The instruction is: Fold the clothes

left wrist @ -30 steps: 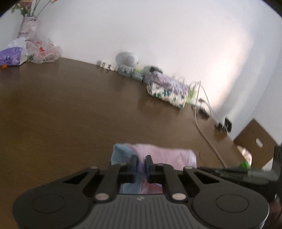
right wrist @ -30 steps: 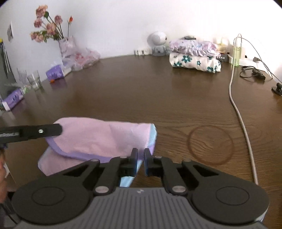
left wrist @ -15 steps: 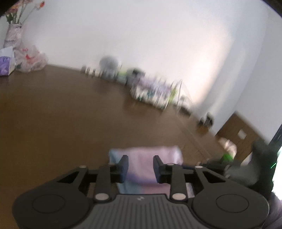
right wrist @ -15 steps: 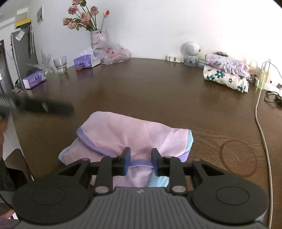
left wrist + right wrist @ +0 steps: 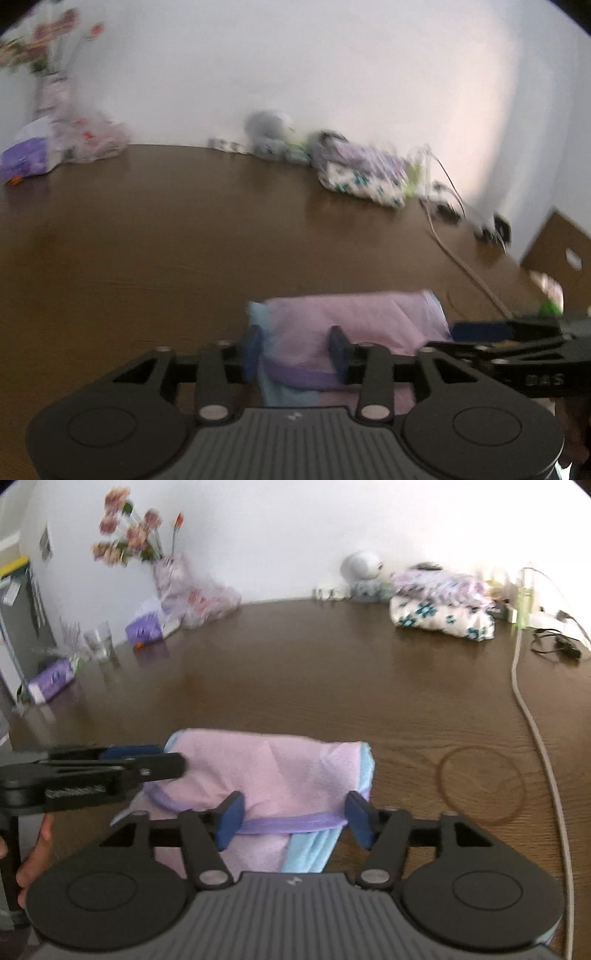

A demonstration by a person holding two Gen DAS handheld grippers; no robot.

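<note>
On table (image 5: 332,686): 1 pink garment (image 5: 266,771) | 2 folded clothes (image 5: 443,609) | 2 grippers opening

My two grippers are built alike: a matte black body with a ribbed grey plate at the near edge, a round disc moulded on each side, and silver screw heads on the linkage arms. My right gripper (image 5: 293,819) and left gripper (image 5: 297,350) both carry dark blue fingertip pads (image 5: 229,819).

both hand-held grippers (image 5: 297,349) (image 5: 293,819) opening, seemingly gripping nothing.
</note>
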